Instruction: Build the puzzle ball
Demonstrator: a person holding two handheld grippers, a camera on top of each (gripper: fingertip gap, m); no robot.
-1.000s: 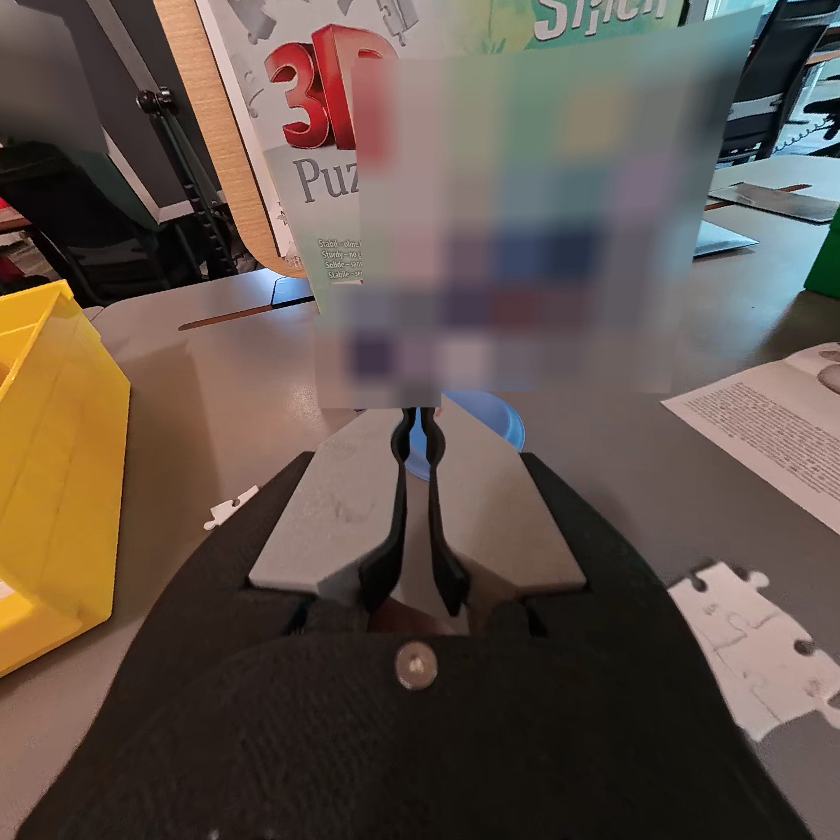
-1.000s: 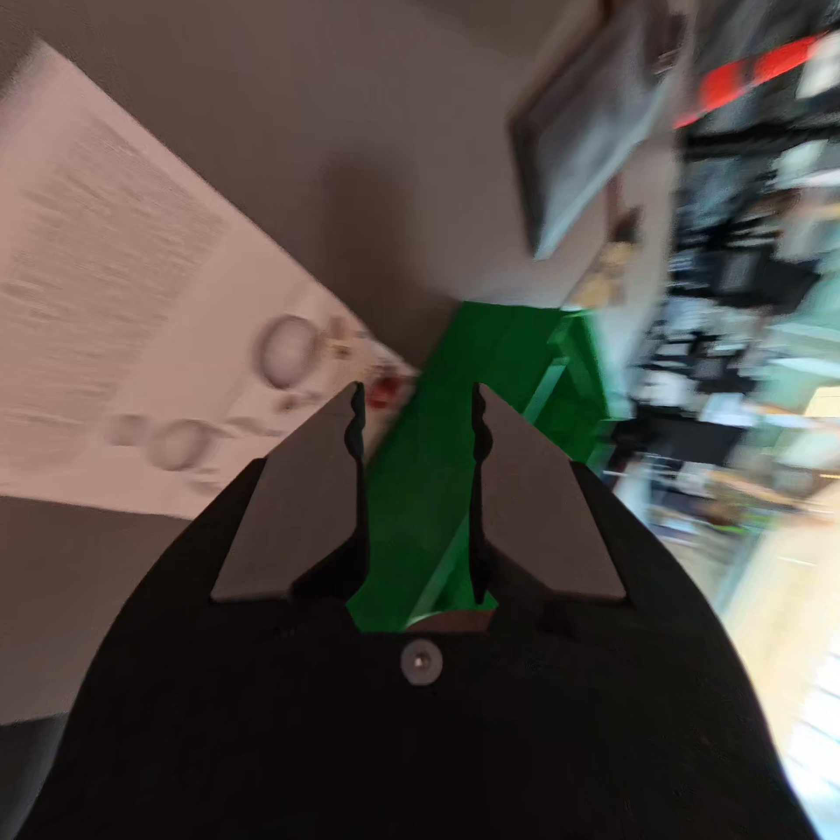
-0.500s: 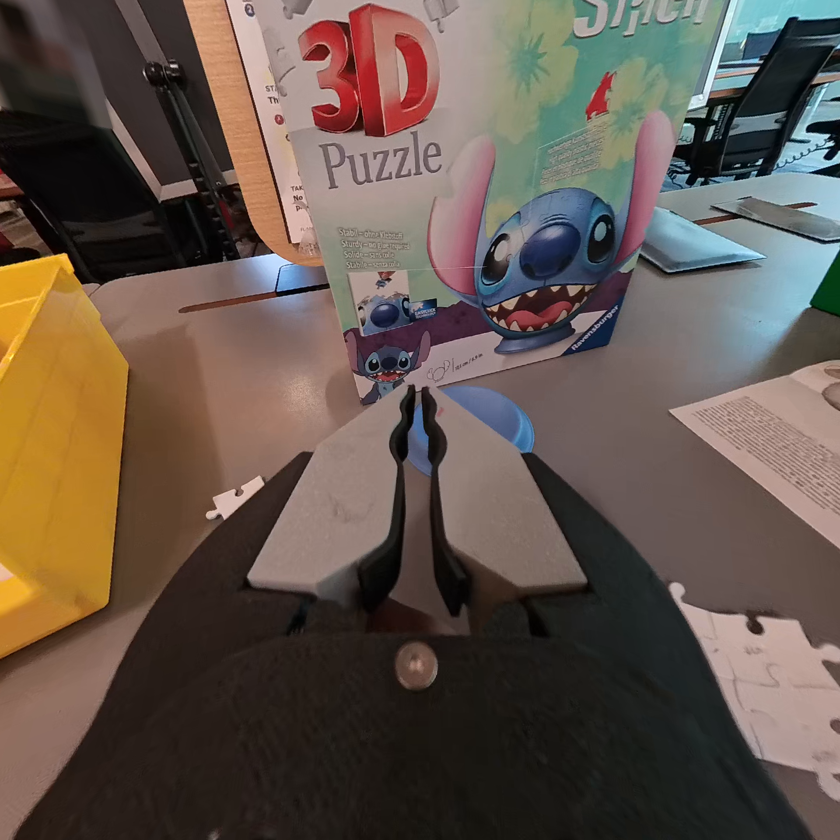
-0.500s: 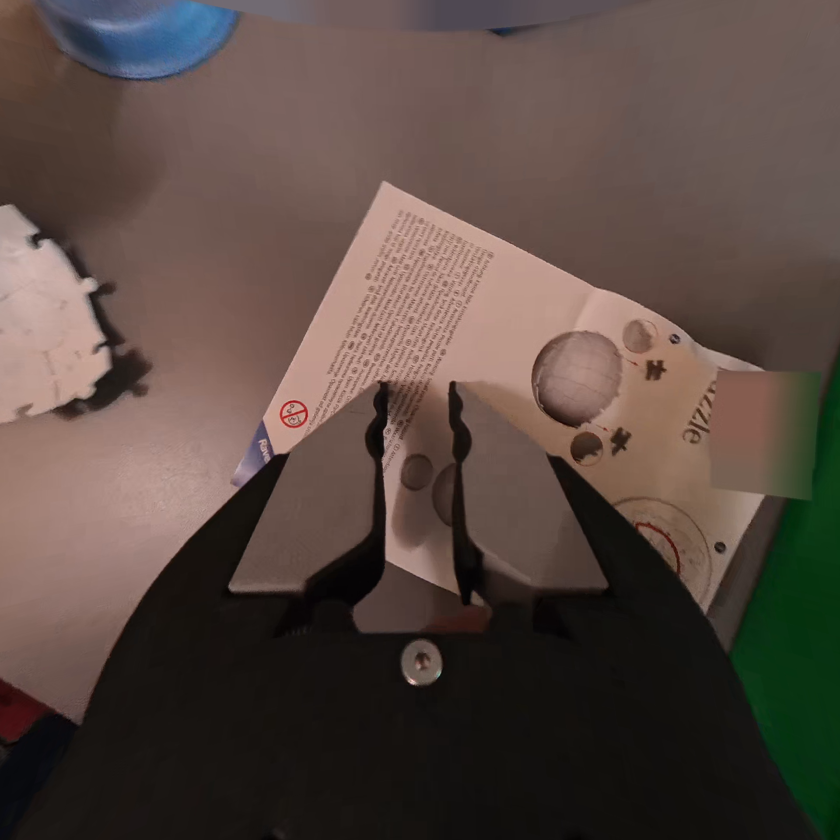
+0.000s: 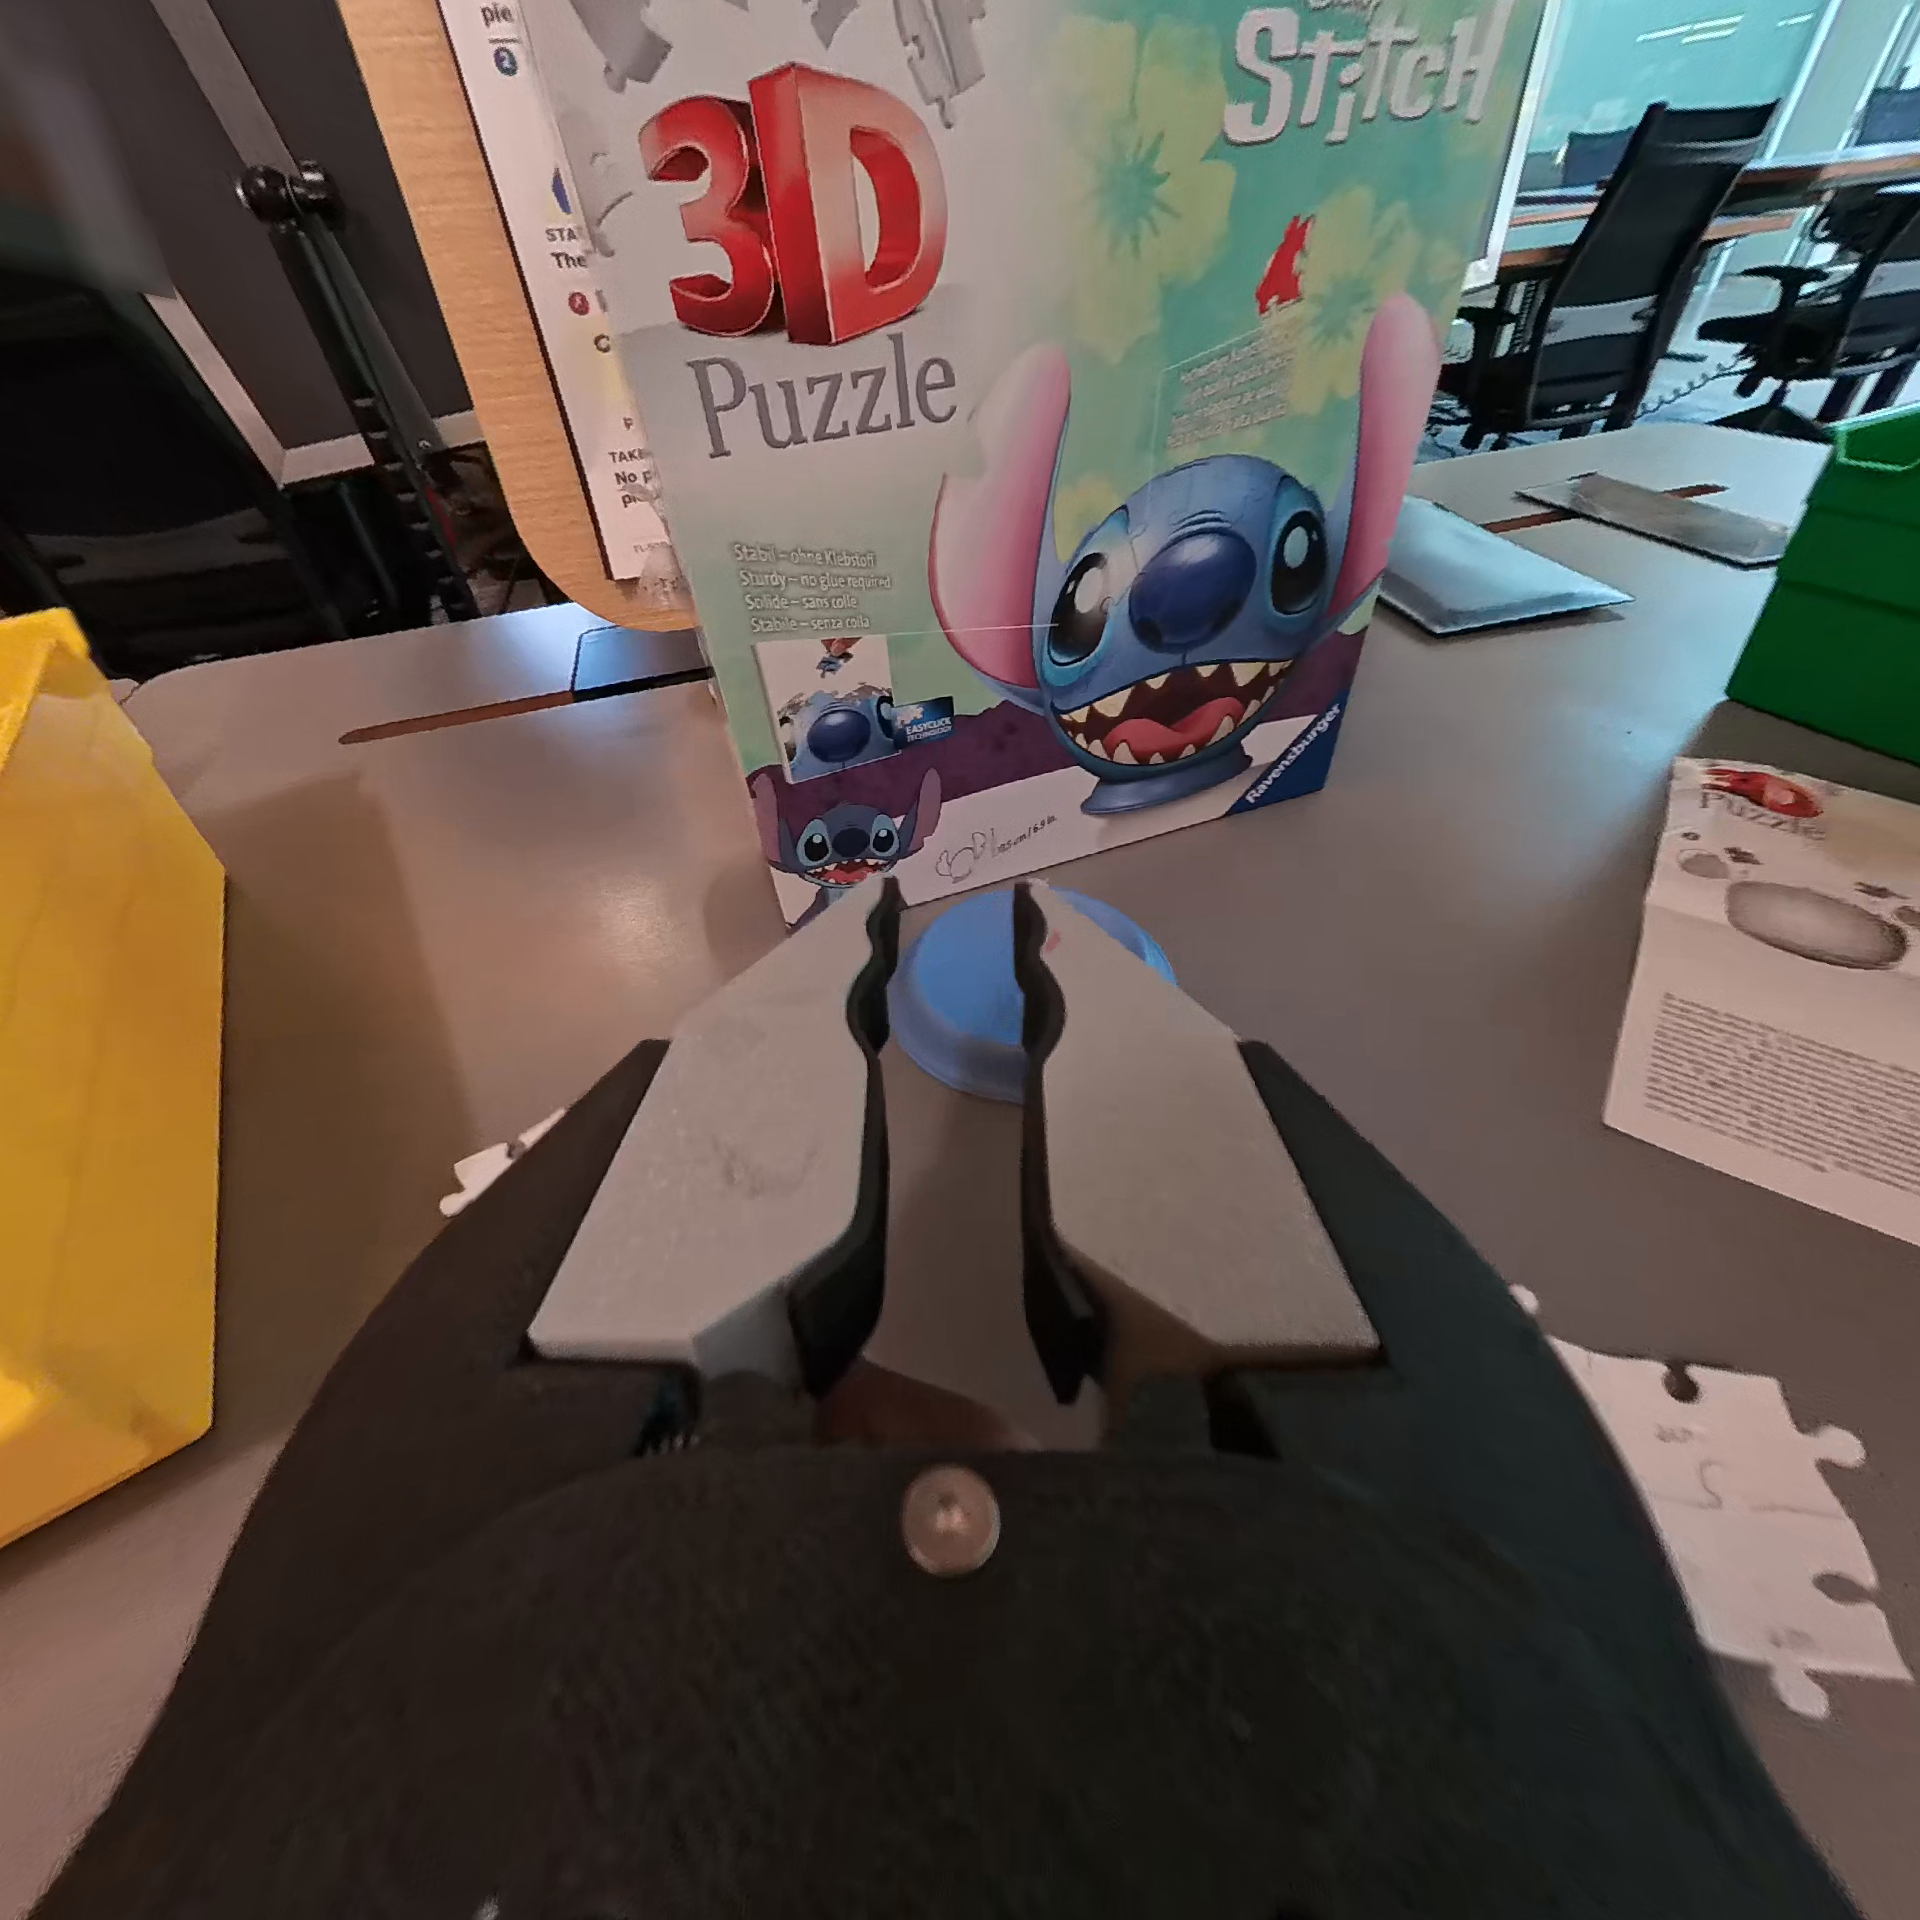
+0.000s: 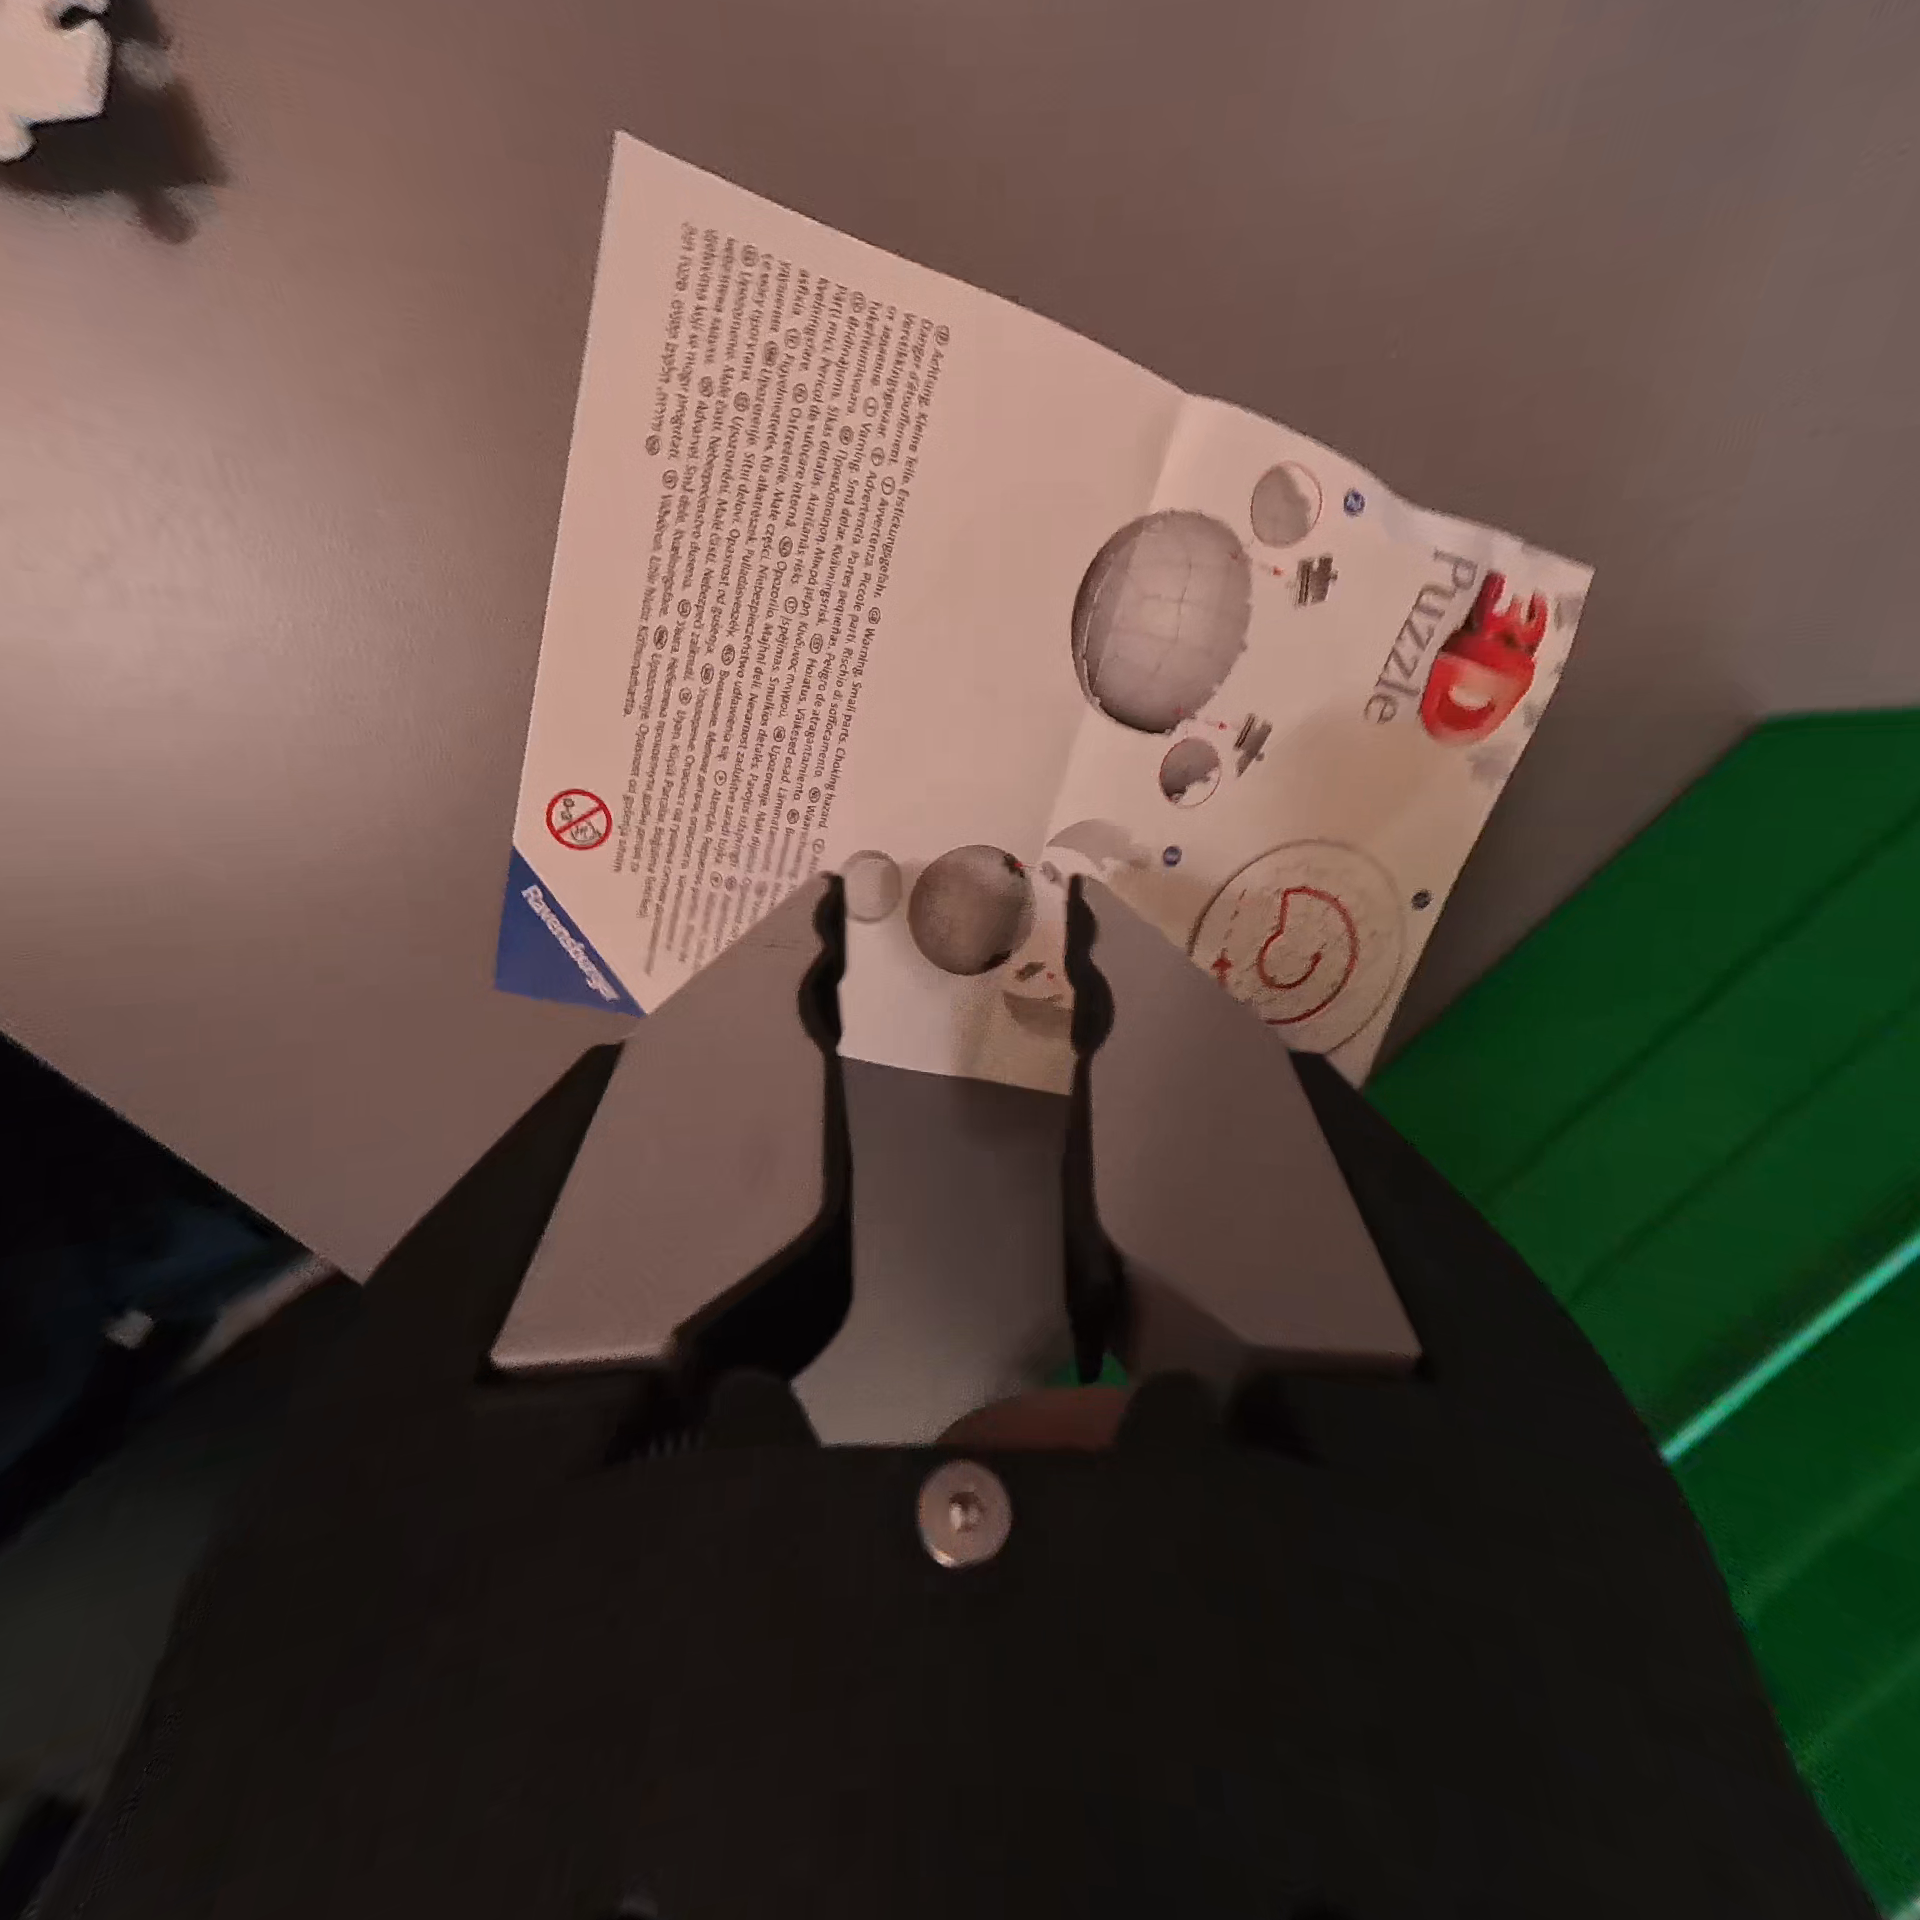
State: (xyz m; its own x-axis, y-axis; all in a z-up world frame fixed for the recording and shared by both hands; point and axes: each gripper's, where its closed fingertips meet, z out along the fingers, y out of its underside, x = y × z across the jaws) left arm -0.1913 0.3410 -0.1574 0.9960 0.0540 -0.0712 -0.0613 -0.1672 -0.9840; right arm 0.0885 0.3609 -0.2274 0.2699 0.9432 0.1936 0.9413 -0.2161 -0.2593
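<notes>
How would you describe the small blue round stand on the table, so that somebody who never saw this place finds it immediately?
Find the tall cardboard puzzle box standing upright on the grey table. Directly in front of its lower edge lies the round blue plastic stand, low like a shallow dish. It is the only blue round thing there; the nearby white puzzle pieces and the printed paper leaflet are flat.

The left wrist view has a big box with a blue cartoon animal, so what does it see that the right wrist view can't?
Only the left wrist view shows the upright puzzle box, the blue round stand ahead of the open left claw, the yellow bin, and office chairs behind.

Only the right wrist view shows the open right claw above the leaflet.

Both show the folded instruction leaflet, white joined puzzle pieces, the green bin and the grey table.
</notes>
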